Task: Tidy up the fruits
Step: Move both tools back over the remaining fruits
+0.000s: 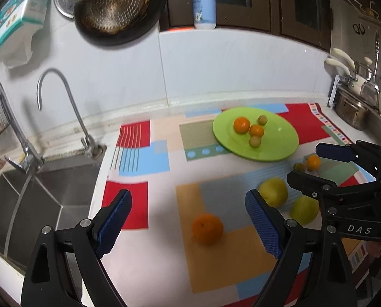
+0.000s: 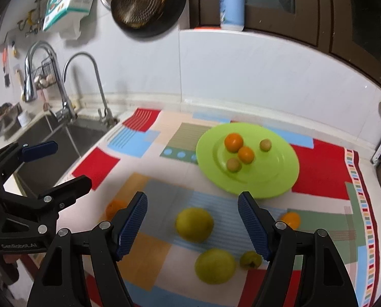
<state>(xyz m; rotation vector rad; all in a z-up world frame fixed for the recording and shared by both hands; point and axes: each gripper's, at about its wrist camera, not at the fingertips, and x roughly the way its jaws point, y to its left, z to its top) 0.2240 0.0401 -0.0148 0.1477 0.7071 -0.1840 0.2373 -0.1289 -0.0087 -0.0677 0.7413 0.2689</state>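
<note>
A green plate [image 1: 279, 138] [image 2: 277, 176] holds two small oranges [image 1: 241, 124] [image 2: 233, 142] and two small greenish fruits [image 1: 262, 119] [image 2: 265, 144]. On the patterned mat lie an orange [image 1: 207, 228] [image 2: 115, 207], two yellow-green lemons [image 1: 273, 192] [image 2: 194, 224], [image 1: 304, 209] [image 2: 215, 265], a small orange [image 1: 313, 162] [image 2: 290, 219] and a small green fruit [image 1: 299, 166] [image 2: 250, 260]. My left gripper [image 1: 187, 220] is open above the orange. My right gripper [image 2: 193, 226] [image 1: 315, 163] is open around the farther lemon.
A steel sink [image 1: 37, 199] [image 2: 49, 148] with two taps [image 1: 62, 102] lies left of the mat. A tiled wall stands behind. Pots and utensils [image 1: 354, 102] stand at the right. A soap bottle [image 1: 204, 5] sits on the ledge above.
</note>
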